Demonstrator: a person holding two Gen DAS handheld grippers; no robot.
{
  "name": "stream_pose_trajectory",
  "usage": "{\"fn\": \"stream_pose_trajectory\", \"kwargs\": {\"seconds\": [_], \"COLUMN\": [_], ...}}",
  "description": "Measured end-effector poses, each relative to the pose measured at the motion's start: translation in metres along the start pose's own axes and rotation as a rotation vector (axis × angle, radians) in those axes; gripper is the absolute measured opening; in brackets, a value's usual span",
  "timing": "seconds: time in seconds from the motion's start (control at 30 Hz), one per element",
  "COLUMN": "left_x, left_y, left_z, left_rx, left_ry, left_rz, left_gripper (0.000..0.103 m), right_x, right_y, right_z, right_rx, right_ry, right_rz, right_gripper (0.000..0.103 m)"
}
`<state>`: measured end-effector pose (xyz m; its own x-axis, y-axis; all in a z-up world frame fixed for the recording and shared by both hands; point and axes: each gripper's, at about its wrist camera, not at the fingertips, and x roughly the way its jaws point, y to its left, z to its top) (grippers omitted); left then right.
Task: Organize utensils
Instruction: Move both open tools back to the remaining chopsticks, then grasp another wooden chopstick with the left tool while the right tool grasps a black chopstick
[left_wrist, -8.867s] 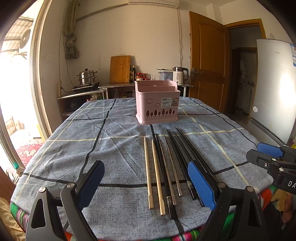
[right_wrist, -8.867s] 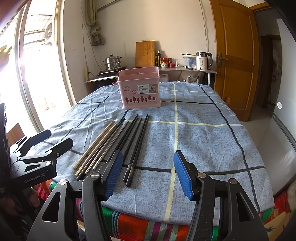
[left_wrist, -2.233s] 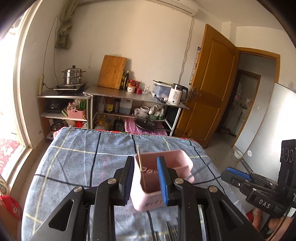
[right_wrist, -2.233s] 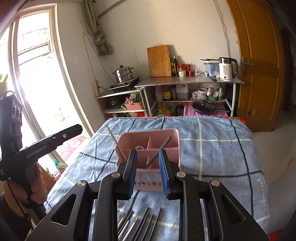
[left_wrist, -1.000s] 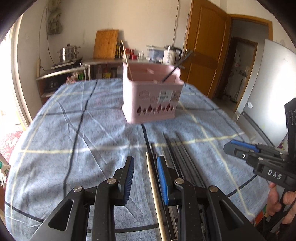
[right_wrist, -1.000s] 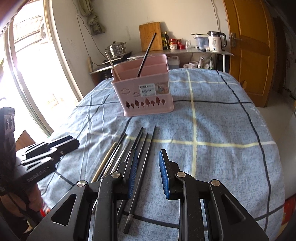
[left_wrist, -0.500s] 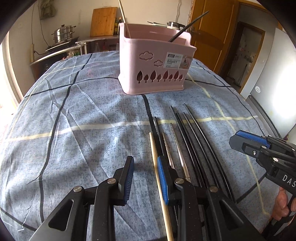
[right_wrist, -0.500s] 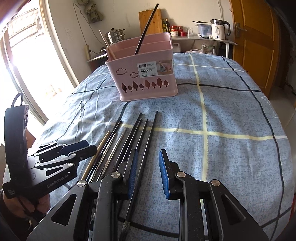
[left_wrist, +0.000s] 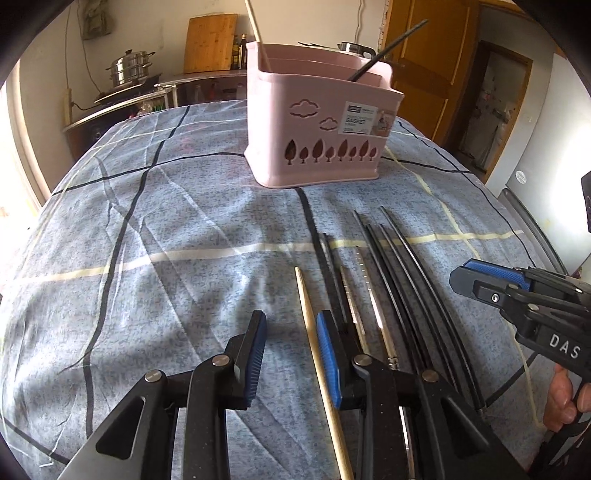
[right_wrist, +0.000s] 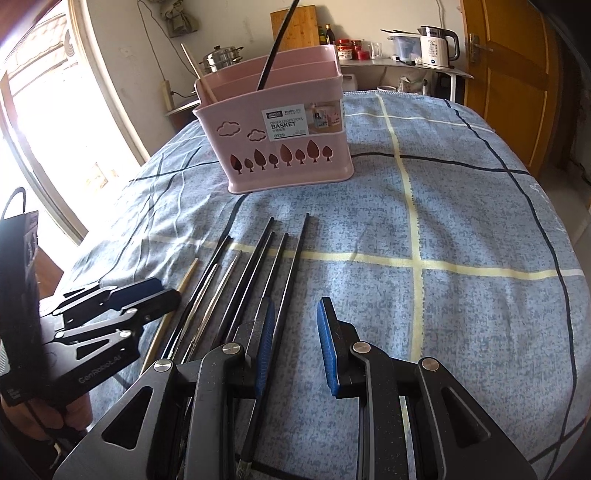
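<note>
**A:** What does the left wrist view show?

**B:** The left gripper (left_wrist: 290, 354) points down at a table (left_wrist: 147, 221) under a blue checked cloth. Its jaws have just been opening a little and stand apart. A wooden chopstick (left_wrist: 314, 339) lies on the cloth between them, just beside the right blue pad, and nothing is grasped. To its right lie more chopsticks (left_wrist: 391, 288) side by side, some metal, some black. Farther back stands a pink basket (left_wrist: 317, 122), with one wooden and one black chopstick leaning out of its top. The right gripper (left_wrist: 517, 291) shows at the right edge, a hand (left_wrist: 563, 398) on its grip.

**A:** And the right wrist view?

**B:** The right gripper (right_wrist: 295, 350) hangs low over the same row, jaws apart and gripping nothing. The outermost black chopstick (right_wrist: 291, 266) runs just beside the left pad; whether they touch I cannot tell. The basket (right_wrist: 284, 147) stands beyond the tips. The left gripper (right_wrist: 122, 299) sits at the left, over the wooden chopstick (right_wrist: 184, 280).
</note>
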<state>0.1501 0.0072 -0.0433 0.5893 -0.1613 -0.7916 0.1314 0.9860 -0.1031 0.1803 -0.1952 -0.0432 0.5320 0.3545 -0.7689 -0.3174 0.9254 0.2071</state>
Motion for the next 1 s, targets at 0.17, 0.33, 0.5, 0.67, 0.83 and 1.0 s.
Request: {"fn": "stream_pose_trajectory", "kwargs": {"seconds": [0.17,0.33,0.5,0.67,0.83,1.0], "left_x": [0.001,0.004,0.009,0.015,0.017,0.013], "left_y": [0.007,0.006,0.006,-0.001,0.000,0.012], "left_z": [0.002,0.007,0.011,0.017,0.022,0.025], "left_rx": [-0.022,-0.014,-0.009,0.034,0.044,-0.015], "left_ry": [0.000,0.008,0.013,0.023,0.038,0.047], "left_rz": [0.003,0.020,0.039,0.082,0.078,0.029], "left_gripper": [0.029,0.028,0.027,0.026,0.022,0.006], "right_x": [0.012,0.029,0.041,0.049,0.052,0.041], "right_y": [0.001,0.005,0.009,0.017,0.018,0.011], "right_z": [0.006,0.015,0.023,0.031,0.035,0.037], "right_rx": [-0.008,-0.029,-0.052,-0.110,-0.117,-0.076], "right_ry": [0.023,0.053,0.067,0.082,0.091,0.079], "right_rz": [-0.015,-0.034,-0.058,-0.118,-0.120,-0.058], "right_gripper": [0.025,0.025,0.022,0.018,0.007,0.005]}}
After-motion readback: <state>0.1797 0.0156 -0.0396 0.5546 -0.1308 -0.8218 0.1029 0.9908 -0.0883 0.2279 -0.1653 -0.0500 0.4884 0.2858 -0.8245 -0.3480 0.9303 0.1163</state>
